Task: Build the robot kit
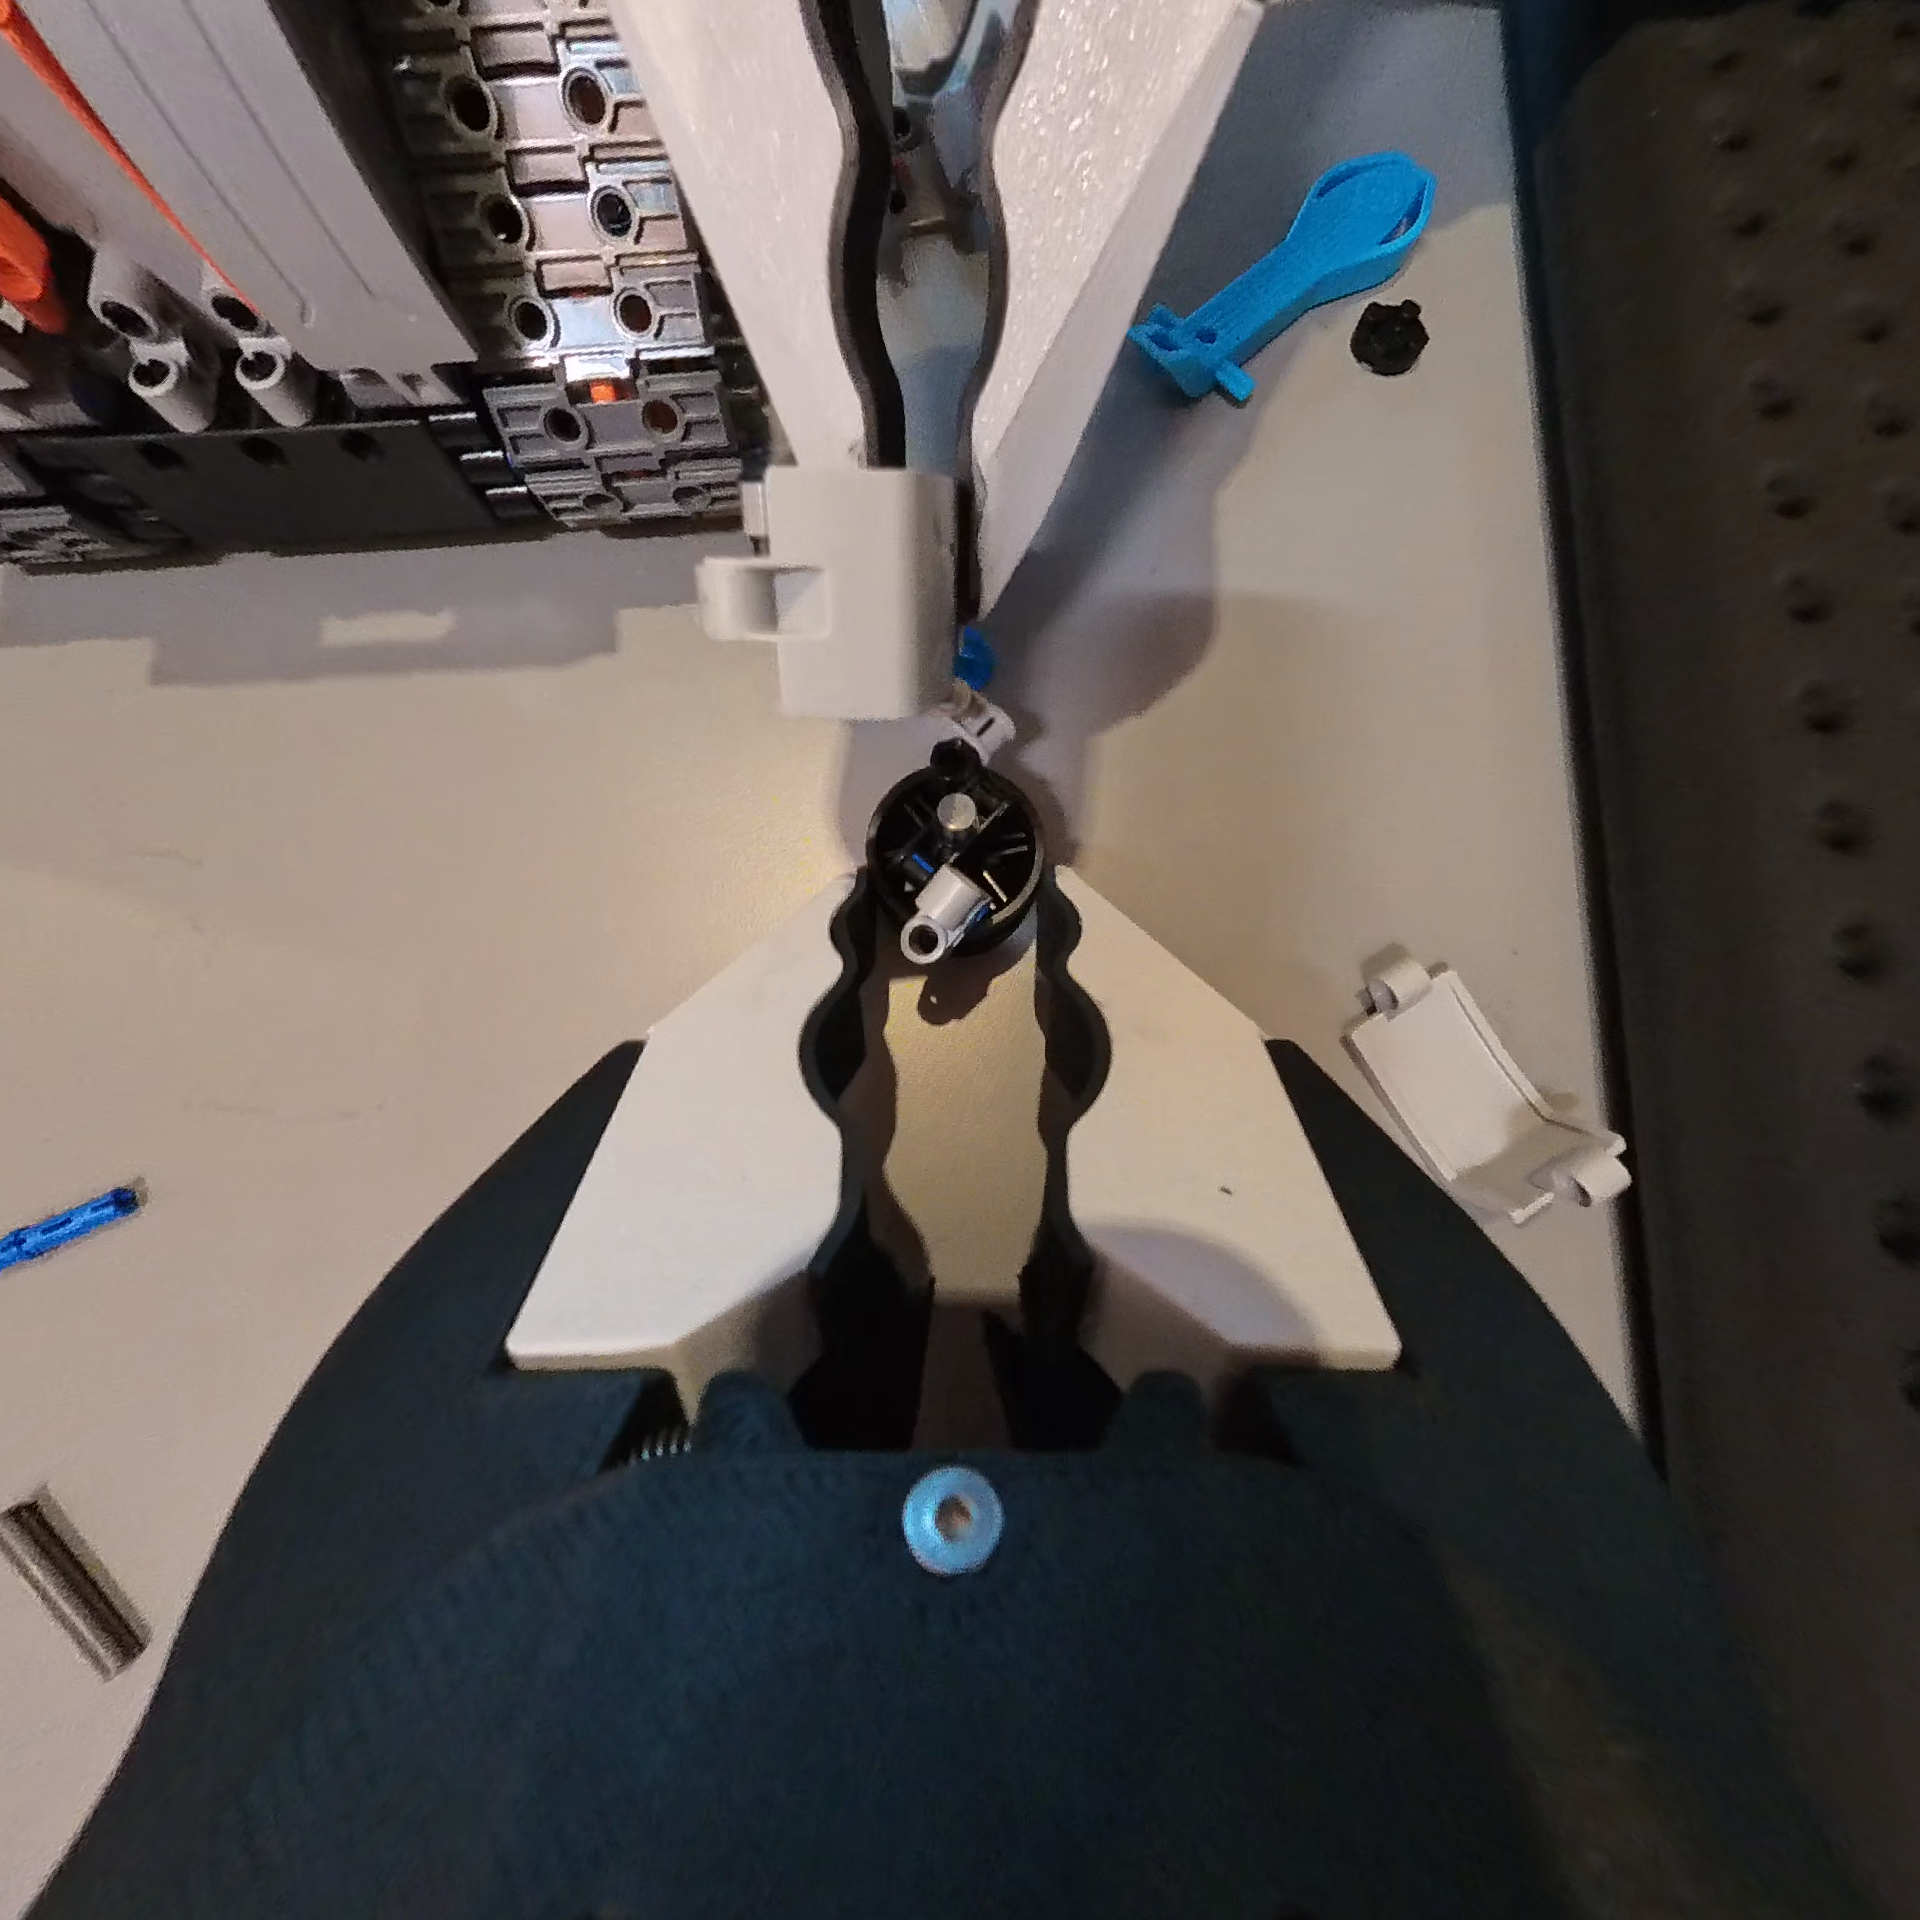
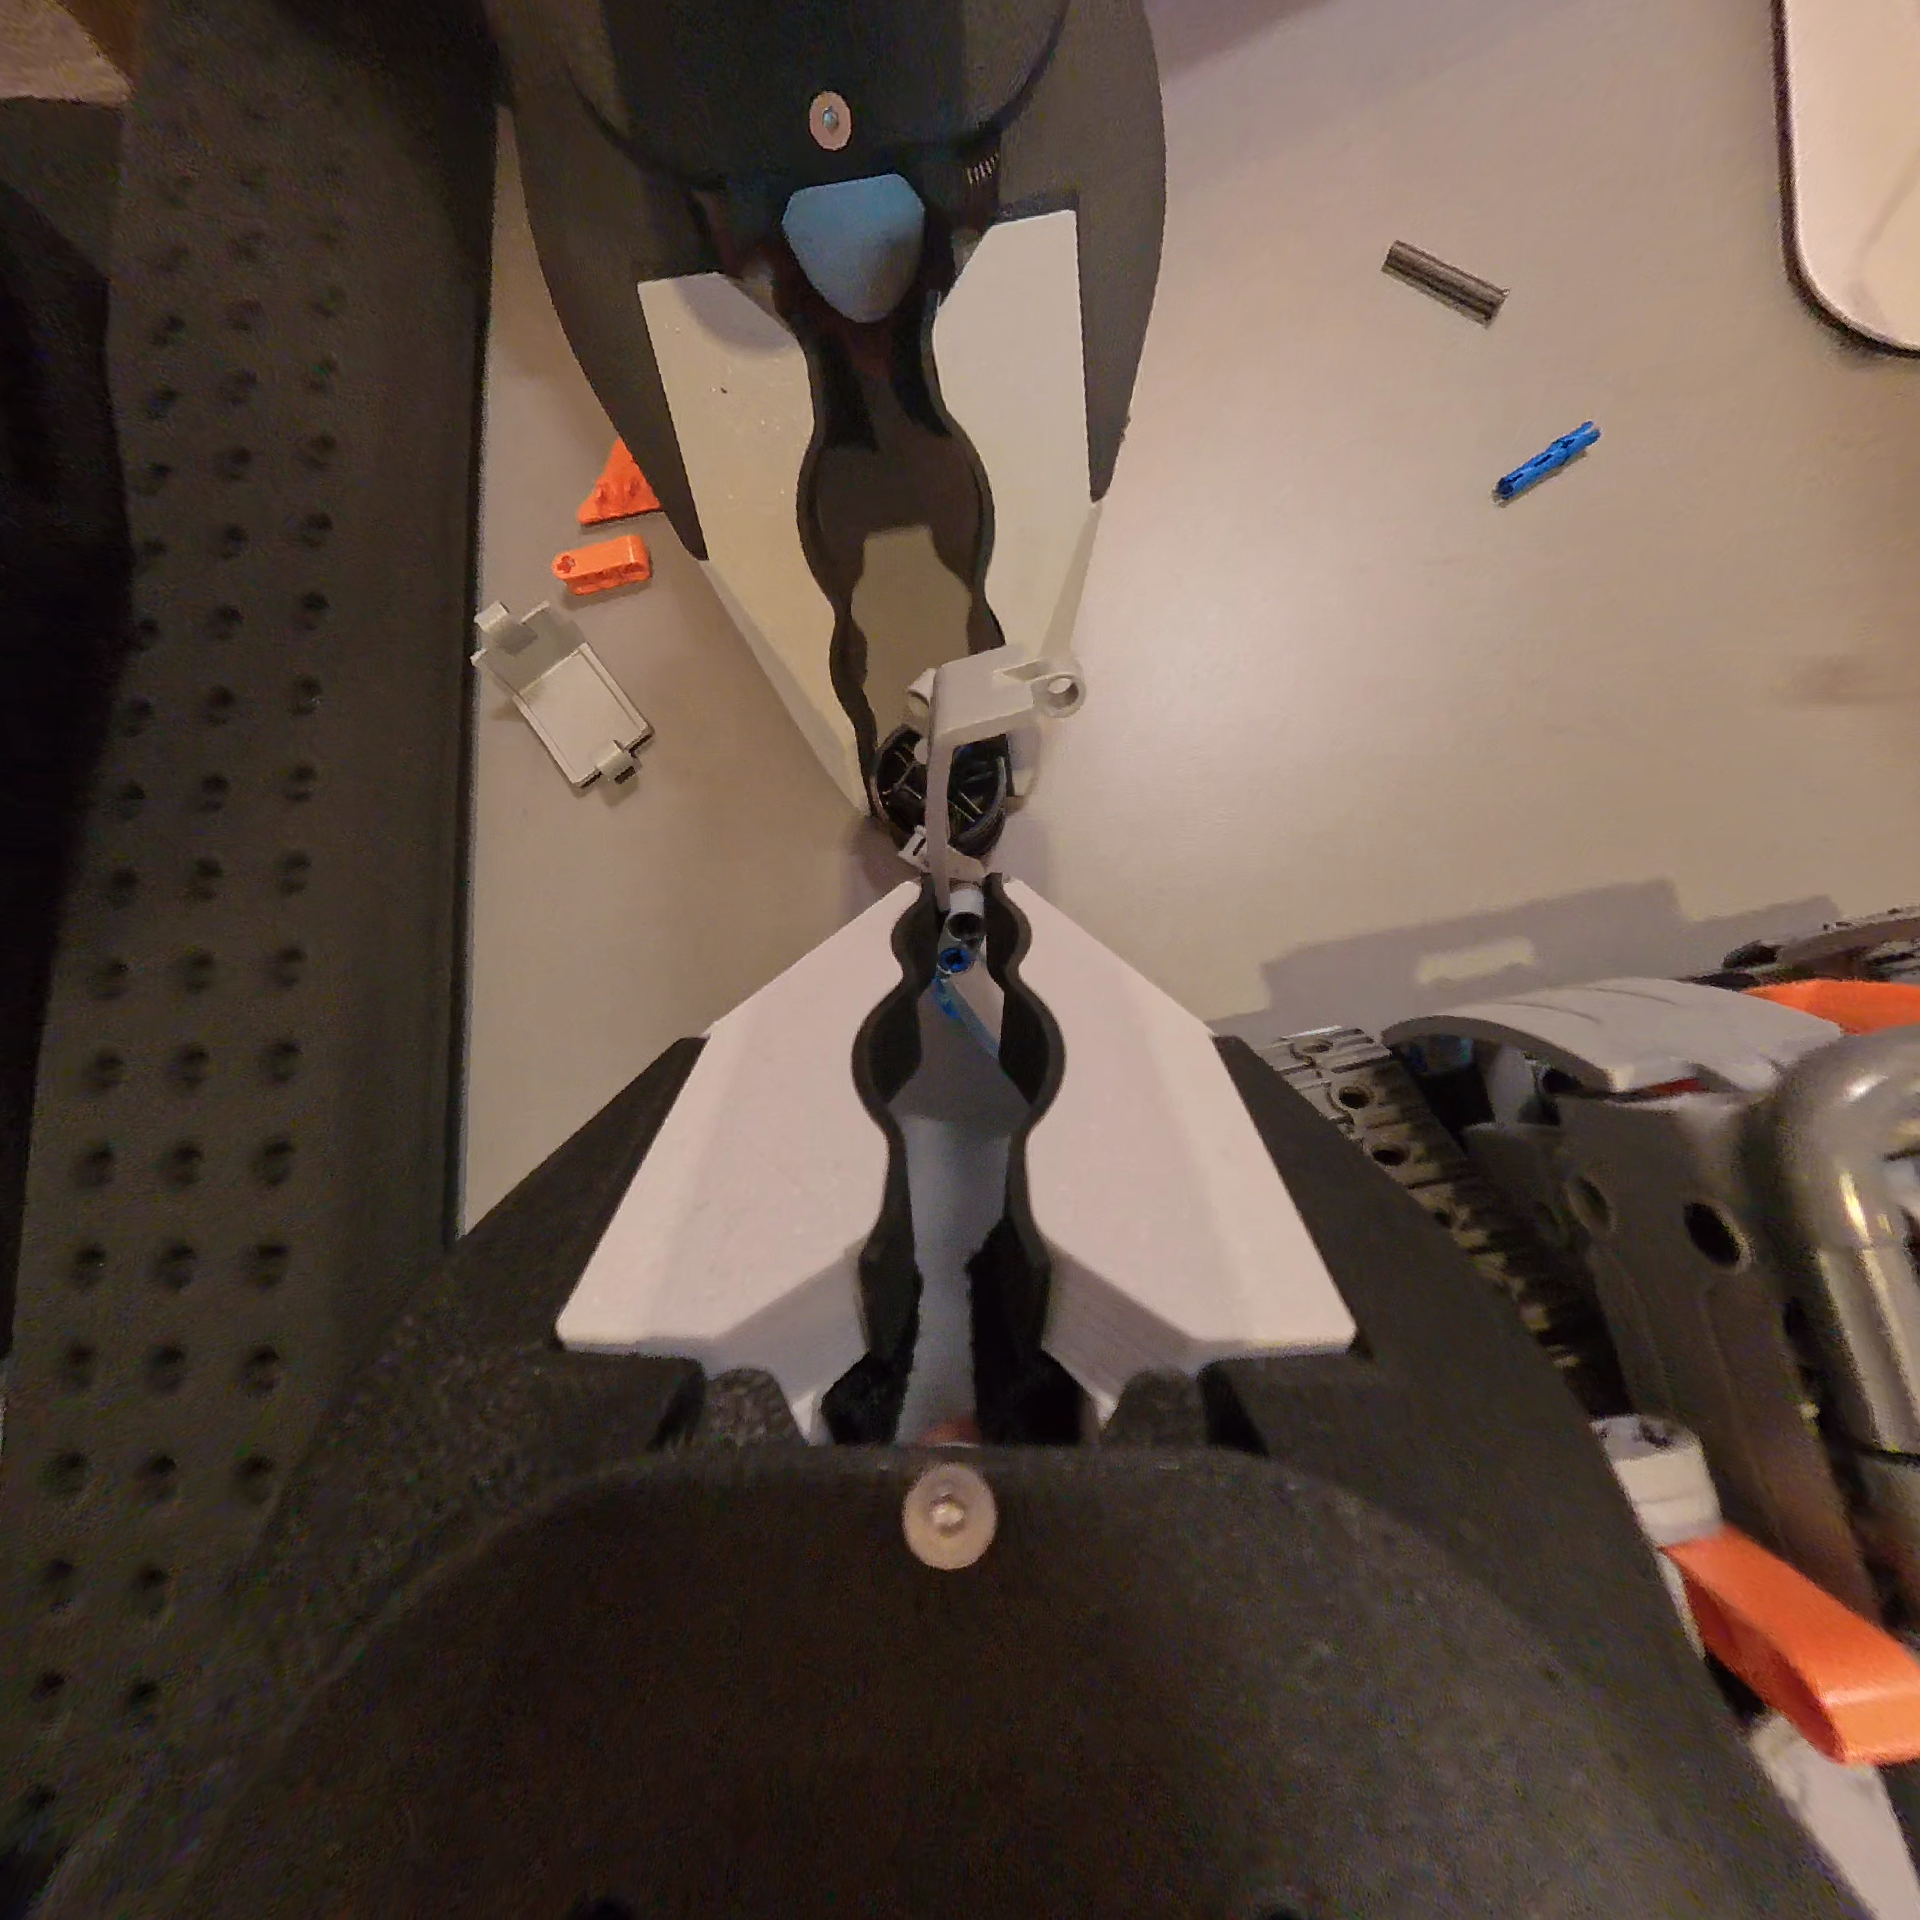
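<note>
Pale beige table (image 1: 312, 935) underneath, dark perforated foam mat (image 1: 1766, 935) along its edge, and both claws are meeting nose to nose right over the middle.

Closest in, the left gripper (image 1: 951, 883) has its jaws drawn narrow and pinched on a black round hub (image 1: 914, 831), held just clear of the table. A short grey stub (image 1: 935, 920) pokes out of the hub's face toward the camera.

Just past it is the grey panel piece (image 1: 852, 592), and the right gripper (image 2: 956, 914) is closed tight on its lower end, where a grey-and-blue pin sits between the tips. In the right wrist view, the panel's thin arm crosses right in front of the hub. They are touching or very nearly so, but whether they are actually locked together I cannot tell.

So, as it lies, two parts are up in the air and pressed close, and plenty is loose. A curved grey panel (image 1: 1475, 1091) lies near the mat, a blue pin (image 1: 68, 1226) and a dark metal rod (image 1: 73, 1590) well off to the other side, and two orange pieces (image 2: 608, 561) beside the left claw's body.

Farther out sit a blue spoon-shaped tool (image 1: 1299, 270) and a small black knob (image 1: 1387, 332). At the back is the big tracked model (image 1: 561, 291), grey links and orange trim, largely built.
</note>
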